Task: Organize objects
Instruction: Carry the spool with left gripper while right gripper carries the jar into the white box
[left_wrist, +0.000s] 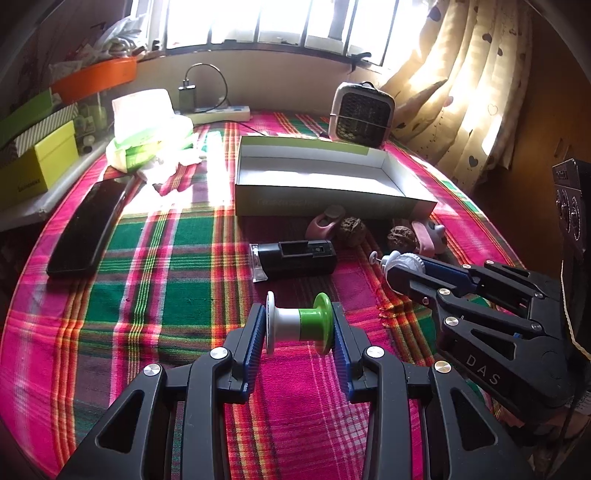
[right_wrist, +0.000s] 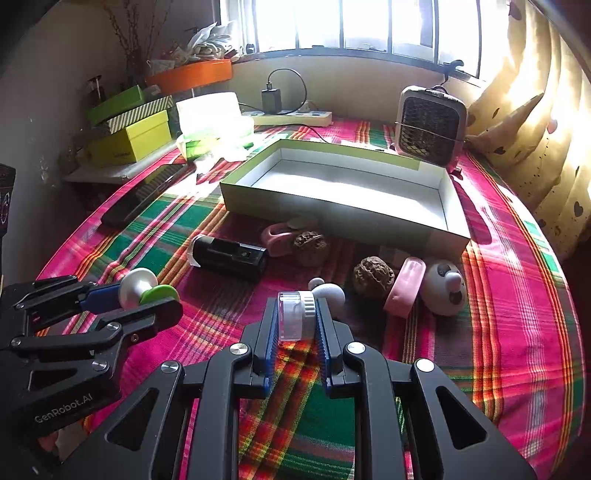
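Note:
My left gripper (left_wrist: 300, 325) is shut on a white and green spool (left_wrist: 299, 325), held just above the plaid cloth; it also shows in the right wrist view (right_wrist: 147, 291). My right gripper (right_wrist: 297, 317) is shut on a small white and clear plastic gadget (right_wrist: 295, 314), also seen in the left wrist view (left_wrist: 400, 263). An open, empty shallow box (left_wrist: 332, 201) (right_wrist: 343, 218) lies ahead. Before it lie a black device (left_wrist: 293, 260) (right_wrist: 231, 256), two walnuts (right_wrist: 310, 245) (right_wrist: 373, 275), a pink piece (right_wrist: 404, 286) and a panda toy (right_wrist: 445, 286).
A small heater (right_wrist: 428, 127) stands behind the box. A black phone (left_wrist: 86, 229) lies at the left. Tissues (left_wrist: 147, 125), a power strip (right_wrist: 291, 118), stacked boxes (right_wrist: 129, 136) and an orange tray (right_wrist: 192, 75) fill the back left. A curtain (right_wrist: 535, 122) hangs at the right.

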